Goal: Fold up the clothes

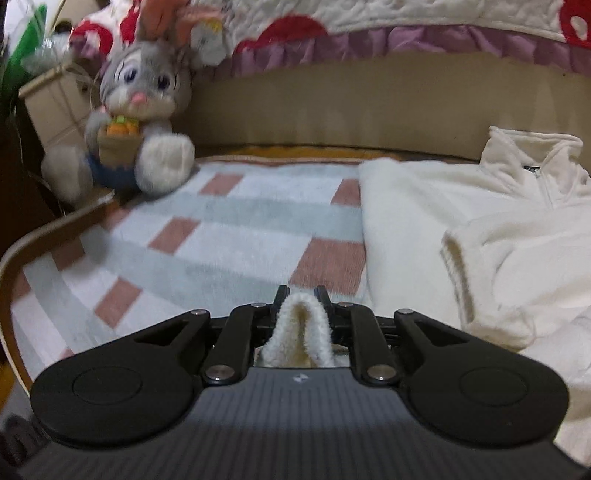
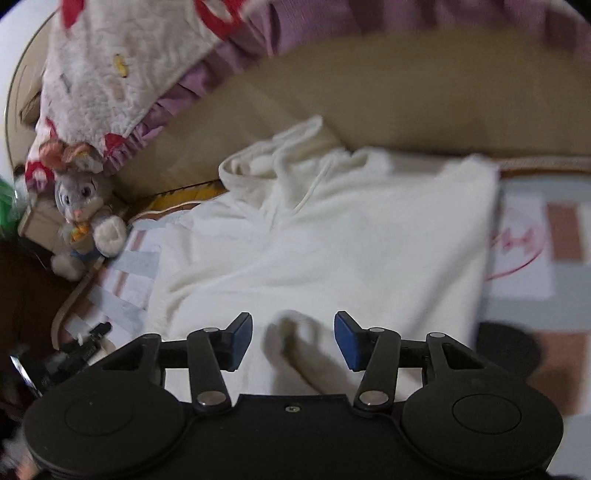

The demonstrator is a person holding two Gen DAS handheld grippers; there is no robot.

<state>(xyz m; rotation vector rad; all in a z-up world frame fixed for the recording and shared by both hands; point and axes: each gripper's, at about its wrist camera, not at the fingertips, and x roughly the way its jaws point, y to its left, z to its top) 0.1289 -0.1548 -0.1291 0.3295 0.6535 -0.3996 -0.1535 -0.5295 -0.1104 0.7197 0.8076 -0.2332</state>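
A cream fleece hoodie point(image 2: 332, 240) lies spread on the checked blanket point(image 1: 229, 236), its hood point(image 2: 273, 162) against the beige bed board. In the left wrist view the hoodie point(image 1: 461, 206) fills the right side, one sleeve cuff point(image 1: 458, 258) lying folded over the body. My left gripper point(image 1: 302, 295) is shut on a fold of the cream fleece point(image 1: 301, 332), which bulges between its fingers. My right gripper point(image 2: 293, 339) hangs open above the hoodie's lower part, with a sleeve end point(image 2: 295, 332) lying on the body below the gap between its blue pads point(image 2: 242, 341).
A grey plush rabbit point(image 1: 136, 122) sits at the blanket's far left corner beside a beige box point(image 1: 55, 99). A beige bed board point(image 1: 369, 107) runs along the back under a red-and-white quilt point(image 1: 406, 18). The left gripper point(image 2: 88, 338) shows at the bed's curved left edge.
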